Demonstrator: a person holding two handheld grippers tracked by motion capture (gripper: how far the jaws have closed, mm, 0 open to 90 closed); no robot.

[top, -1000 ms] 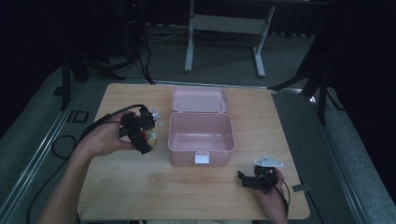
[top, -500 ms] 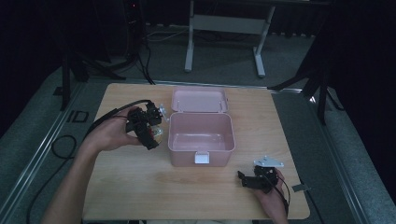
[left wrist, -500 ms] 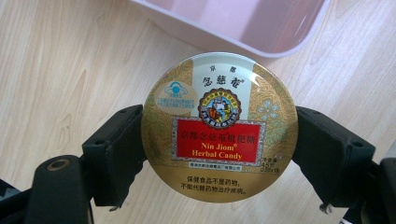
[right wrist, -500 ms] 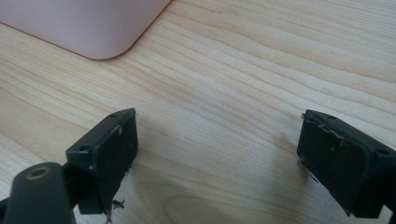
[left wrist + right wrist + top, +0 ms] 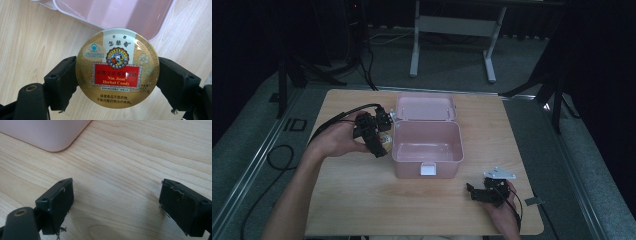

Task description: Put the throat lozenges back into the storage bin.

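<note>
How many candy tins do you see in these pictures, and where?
1. The round candy tin is clamped between the jaws of the left gripper, just left of the open pink box. None shows inside the box.

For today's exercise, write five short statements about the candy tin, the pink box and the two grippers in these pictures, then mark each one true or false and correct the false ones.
1. The left gripper is shut on the round candy tin. True.
2. The pink box has its lid closed. False: the lid is swung open, and the inside shows.
3. The right gripper holds a second tin. False: its fingers stand apart with only bare table between them.
4. The tin's label reads Nin Jiom Herbal Candy. True.
5. The tin already lies inside the box. False: it is held beside the box, at its left side in the high view.
</note>
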